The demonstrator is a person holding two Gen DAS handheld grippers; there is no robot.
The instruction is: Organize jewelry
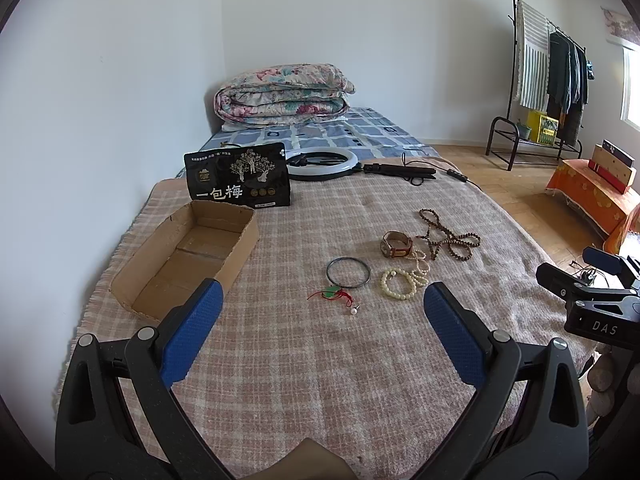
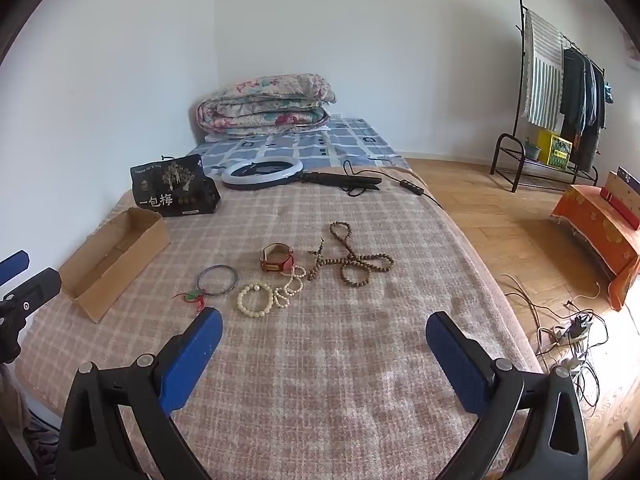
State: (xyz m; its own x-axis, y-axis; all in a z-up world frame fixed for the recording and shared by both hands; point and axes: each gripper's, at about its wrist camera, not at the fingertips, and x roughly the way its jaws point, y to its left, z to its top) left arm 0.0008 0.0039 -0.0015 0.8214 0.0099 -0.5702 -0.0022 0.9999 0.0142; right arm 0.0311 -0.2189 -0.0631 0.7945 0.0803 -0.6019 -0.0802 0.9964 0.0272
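Note:
Jewelry lies on a plaid blanket (image 1: 320,360): a dark bangle (image 1: 348,273), a green pendant on red cord (image 1: 332,293), a small pearl (image 1: 353,311), a white bead bracelet (image 1: 398,284), a pearl strand (image 1: 420,266), a brown-strap watch (image 1: 396,244) and a brown bead necklace (image 1: 448,234). An open, empty cardboard box (image 1: 188,256) sits to the left. My left gripper (image 1: 323,300) is open above the blanket, just short of the pendant. My right gripper (image 2: 324,330) is open, short of the white bracelet (image 2: 255,299); the watch (image 2: 277,263) and necklace (image 2: 352,258) lie beyond.
A black snack bag (image 1: 239,176) stands behind the box. A ring light (image 1: 322,164) with its stand and cable lies at the blanket's far edge. A folded quilt (image 1: 280,96) sits on the bed. A clothes rack (image 1: 552,80), an orange-covered bench (image 1: 592,196) and floor cables (image 2: 568,332) are to the right.

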